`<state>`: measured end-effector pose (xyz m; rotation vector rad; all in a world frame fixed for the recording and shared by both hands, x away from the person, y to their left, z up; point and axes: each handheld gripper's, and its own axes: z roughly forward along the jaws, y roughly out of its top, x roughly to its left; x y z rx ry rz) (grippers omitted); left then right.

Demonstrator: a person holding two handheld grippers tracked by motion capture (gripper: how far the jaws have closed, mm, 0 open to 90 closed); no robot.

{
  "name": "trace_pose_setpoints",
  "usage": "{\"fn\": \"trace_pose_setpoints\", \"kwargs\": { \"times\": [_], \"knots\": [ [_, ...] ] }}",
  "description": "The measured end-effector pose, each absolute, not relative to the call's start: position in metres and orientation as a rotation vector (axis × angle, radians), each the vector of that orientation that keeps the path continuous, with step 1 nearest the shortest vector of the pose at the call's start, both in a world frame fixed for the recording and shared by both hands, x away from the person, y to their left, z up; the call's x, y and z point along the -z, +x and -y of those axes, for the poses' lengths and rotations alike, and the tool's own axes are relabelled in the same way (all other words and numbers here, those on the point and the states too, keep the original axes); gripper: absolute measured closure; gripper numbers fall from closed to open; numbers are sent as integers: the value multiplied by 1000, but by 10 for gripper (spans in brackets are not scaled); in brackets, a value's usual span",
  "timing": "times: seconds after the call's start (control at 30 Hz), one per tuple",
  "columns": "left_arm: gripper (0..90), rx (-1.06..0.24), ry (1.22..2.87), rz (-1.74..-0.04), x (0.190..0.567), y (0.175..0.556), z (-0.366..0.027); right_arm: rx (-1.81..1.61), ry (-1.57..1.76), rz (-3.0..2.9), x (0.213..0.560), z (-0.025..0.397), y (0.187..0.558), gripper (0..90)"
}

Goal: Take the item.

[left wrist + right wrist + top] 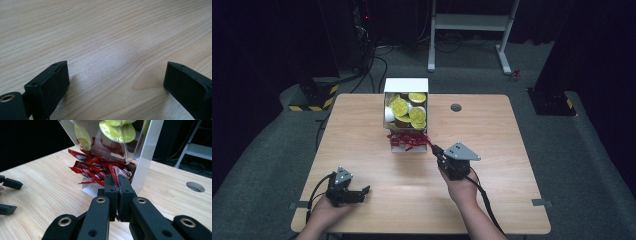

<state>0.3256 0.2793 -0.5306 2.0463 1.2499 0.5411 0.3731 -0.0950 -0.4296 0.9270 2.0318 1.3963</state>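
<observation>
A white and clear dispenser box point(406, 85) stands at the middle back of the wooden table point(497, 200). It holds several yellow-lidded cups point(400, 106) above and a pile of red packets point(406, 140) in its low front tray. My right gripper point(435, 148) reaches the tray's right corner. In the right gripper view it point(118, 178) is shut on a red packet point(114, 172) at the edge of the pile point(91, 170). My left gripper point(364, 192) rests near the front left of the table, open, with bare wood between its jaws point(116, 72).
A round cable hole point(456, 107) lies right of the box, also seen in the right gripper view point(195, 186). Behind the table are a white desk frame point(472, 22) and black stands on grey carpet. The left gripper's jaws point(10, 183) show far left in the right gripper view.
</observation>
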Motion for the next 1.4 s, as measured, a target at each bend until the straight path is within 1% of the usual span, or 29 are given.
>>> {"fn": "trace_pose_setpoints", "kwargs": {
  "times": [0.5, 1.0, 1.4],
  "knots": [
    [69, -543, 2045, -1251, 531, 326, -279, -1500, 922, -1981, 428, 112, 363, 882],
    [73, -545, 2042, -1257, 531, 326, -279, -1514, 919, -1952, 426, 134, 348, 884],
    [73, -545, 2042, -1257, 531, 326, -279, -1441, 981, -1930, 428, 155, 356, 884]
  ]
}}
